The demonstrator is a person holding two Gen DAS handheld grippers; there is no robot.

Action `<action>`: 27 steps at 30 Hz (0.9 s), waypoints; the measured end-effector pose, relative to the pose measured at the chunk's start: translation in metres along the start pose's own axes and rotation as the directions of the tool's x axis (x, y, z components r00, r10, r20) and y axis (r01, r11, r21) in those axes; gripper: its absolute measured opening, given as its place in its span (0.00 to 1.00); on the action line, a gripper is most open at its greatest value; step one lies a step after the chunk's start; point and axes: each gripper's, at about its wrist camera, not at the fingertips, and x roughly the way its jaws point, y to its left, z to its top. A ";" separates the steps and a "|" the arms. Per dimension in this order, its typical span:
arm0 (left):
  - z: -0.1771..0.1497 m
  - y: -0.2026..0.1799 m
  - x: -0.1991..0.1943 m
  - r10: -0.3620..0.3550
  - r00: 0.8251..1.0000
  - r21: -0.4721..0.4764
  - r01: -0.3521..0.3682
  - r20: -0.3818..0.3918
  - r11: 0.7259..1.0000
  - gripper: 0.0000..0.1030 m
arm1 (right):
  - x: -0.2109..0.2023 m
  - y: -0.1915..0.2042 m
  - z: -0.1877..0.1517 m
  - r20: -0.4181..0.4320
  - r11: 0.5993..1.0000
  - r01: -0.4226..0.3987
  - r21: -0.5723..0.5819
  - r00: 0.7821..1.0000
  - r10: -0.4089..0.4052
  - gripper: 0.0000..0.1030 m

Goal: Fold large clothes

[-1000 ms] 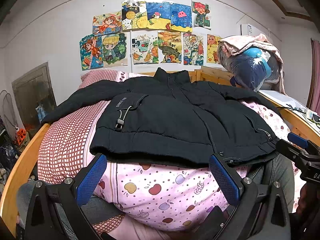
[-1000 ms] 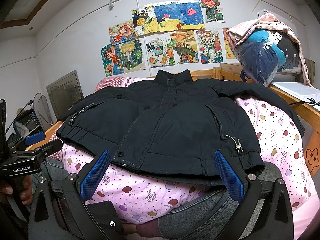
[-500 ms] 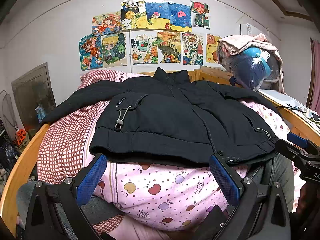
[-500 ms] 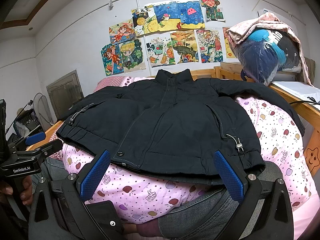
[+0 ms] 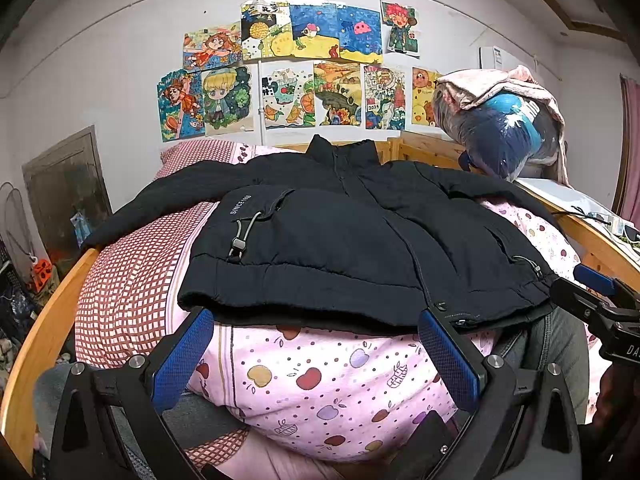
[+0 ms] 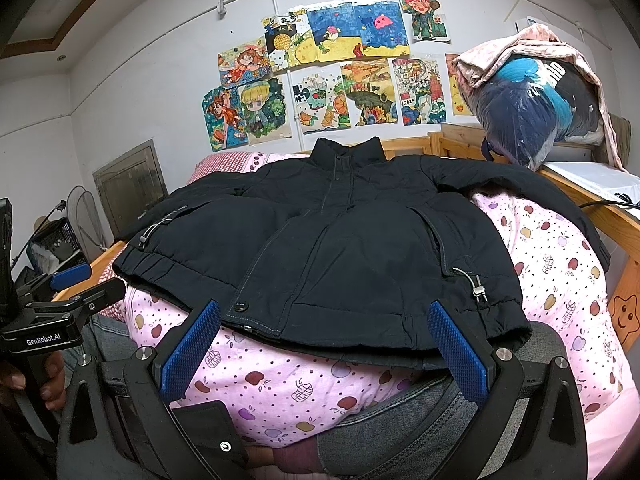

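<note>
Currently the black jacket (image 5: 344, 248) is lying spread flat, front up, on the pink quilt (image 5: 320, 380), collar toward the wall. Both the left gripper (image 5: 316, 354) and right gripper (image 6: 324, 350) are hovering just short of its hem, jaws wide apart, gripping nothing.

The black padded jacket (image 6: 340, 240) is lying front-up, sleeves spread, on the pink apple-print duvet (image 6: 552, 264). The right gripper (image 6: 324, 348) is hovering wide open just short of the hem. The left gripper (image 6: 76, 288) is showing at the left edge.
</note>
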 end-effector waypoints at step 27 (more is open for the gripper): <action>0.113 -0.018 0.099 -0.018 0.998 0.089 0.024 -0.066 0.996 1.00 | 0.051 -0.080 0.072 0.114 0.972 0.208 0.113 0.969 -0.221 0.99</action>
